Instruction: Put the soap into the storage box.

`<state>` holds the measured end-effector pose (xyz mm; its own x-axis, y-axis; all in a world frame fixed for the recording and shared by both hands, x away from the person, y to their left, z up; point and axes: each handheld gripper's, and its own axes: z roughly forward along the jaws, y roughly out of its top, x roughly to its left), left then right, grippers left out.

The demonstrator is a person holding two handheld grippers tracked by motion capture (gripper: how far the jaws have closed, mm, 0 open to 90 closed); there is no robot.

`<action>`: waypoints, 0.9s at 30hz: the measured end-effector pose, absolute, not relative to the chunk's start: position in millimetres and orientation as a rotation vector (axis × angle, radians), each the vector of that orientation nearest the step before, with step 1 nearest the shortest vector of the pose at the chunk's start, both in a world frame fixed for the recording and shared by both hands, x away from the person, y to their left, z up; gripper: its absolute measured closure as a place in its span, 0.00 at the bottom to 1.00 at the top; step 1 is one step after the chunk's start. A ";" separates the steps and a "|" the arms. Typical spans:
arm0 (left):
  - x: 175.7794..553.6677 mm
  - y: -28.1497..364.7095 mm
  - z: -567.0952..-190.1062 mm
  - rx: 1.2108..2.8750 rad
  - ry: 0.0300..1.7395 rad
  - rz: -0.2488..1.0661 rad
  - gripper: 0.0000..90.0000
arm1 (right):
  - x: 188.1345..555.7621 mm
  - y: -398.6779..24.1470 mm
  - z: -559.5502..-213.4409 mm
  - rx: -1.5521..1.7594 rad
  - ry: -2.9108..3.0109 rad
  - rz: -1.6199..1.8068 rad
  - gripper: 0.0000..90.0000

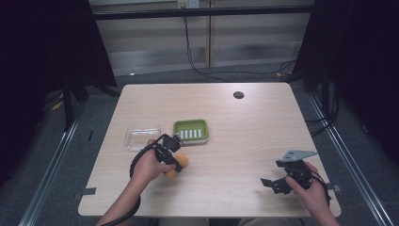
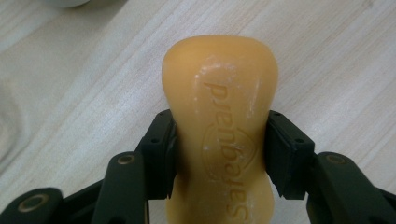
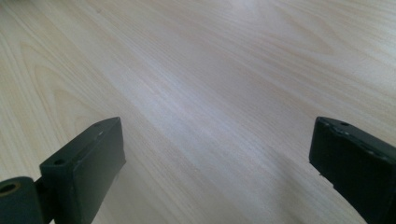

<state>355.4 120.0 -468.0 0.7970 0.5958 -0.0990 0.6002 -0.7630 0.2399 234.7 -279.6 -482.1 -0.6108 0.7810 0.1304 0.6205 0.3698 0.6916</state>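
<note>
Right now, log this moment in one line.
left tool: shut on orange soap bar | right tool: open, over bare table | green soap dish: empty

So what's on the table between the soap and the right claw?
Nothing; in the high view bare wood runs from the soap in the left claw to the open right claw.

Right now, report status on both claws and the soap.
Left claw shut on orange waisted soap bar. Right claw open over bare table. Nothing in the way.
</note>
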 end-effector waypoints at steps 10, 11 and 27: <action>351.8 126.4 -468.6 2.700 0.889 -0.019 0.56 | 234.7 -277.9 -482.9 1.244 2.422 1.065 0.04; 352.2 128.6 -468.6 2.680 0.910 -0.044 0.56 | 234.8 -277.9 -483.0 1.247 2.421 1.066 0.04; 361.5 137.5 -448.7 2.614 0.924 -0.068 0.56 | 236.3 -279.4 -482.8 1.245 2.413 1.065 0.04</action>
<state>361.5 137.5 -448.7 0.7844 0.5980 -0.1646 0.6157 -0.7186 0.3233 236.3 -279.4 -482.8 -0.6152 0.7786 0.1233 0.6159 0.3771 0.6917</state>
